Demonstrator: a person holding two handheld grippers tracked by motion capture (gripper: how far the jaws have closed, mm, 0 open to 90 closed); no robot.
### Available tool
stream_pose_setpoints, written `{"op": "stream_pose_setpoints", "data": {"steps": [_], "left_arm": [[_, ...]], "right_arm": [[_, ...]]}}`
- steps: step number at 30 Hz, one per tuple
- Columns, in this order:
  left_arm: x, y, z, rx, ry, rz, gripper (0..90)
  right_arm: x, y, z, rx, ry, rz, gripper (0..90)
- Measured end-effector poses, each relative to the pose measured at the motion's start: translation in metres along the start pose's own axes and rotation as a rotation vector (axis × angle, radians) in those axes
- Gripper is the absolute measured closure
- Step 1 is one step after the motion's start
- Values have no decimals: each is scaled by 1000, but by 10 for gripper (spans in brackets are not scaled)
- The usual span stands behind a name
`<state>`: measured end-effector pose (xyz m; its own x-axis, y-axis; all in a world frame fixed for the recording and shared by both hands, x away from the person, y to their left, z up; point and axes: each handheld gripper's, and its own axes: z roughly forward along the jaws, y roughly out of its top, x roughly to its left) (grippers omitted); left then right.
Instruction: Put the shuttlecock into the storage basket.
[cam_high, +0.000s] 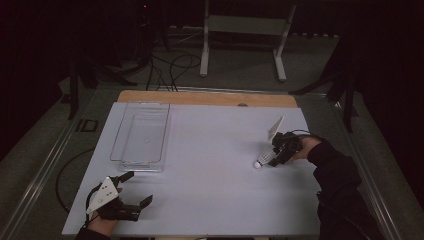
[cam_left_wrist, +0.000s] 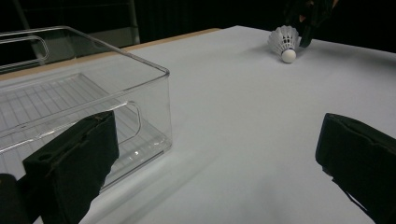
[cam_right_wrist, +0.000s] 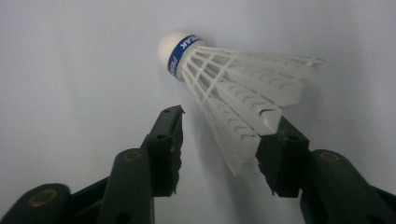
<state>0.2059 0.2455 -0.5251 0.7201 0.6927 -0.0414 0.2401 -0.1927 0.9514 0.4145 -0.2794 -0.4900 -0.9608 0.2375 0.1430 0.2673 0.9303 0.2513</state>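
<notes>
On the white table (cam_high: 210, 165), one shuttlecock (cam_right_wrist: 233, 88) lies between the half-spread right tongs (cam_right_wrist: 224, 140); left tongs (cam_left_wrist: 210, 158) gape beside one clear bin (cam_left_wrist: 154, 93).

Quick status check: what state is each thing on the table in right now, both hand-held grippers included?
Shuttlecock: lying on its side on the table, feather skirt between the right jaws, one jaw touching the skirt, the other apart from it.
Clear bin: upright, empty.
Right hand-held gripper: partly open around the skirt, not clamped.
Left hand-held gripper: open, holding nothing, near the bin.
</notes>
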Motion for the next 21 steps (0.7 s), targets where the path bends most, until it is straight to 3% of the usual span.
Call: {"op": "stream_pose_setpoints", "data": {"steps": [9, 19, 21], "left_arm": [[0, 0, 0, 3, -3, -2, 1], [1, -1, 0, 5, -2, -2, 1], [1, -1, 0, 5, -3, -1, 1]], "right_arm": [[-2, 2, 5, 22, 14, -30, 619], [-4, 4, 3, 17, 28, -59, 888], [-4, 4, 2, 14, 31, -59, 893]]}}
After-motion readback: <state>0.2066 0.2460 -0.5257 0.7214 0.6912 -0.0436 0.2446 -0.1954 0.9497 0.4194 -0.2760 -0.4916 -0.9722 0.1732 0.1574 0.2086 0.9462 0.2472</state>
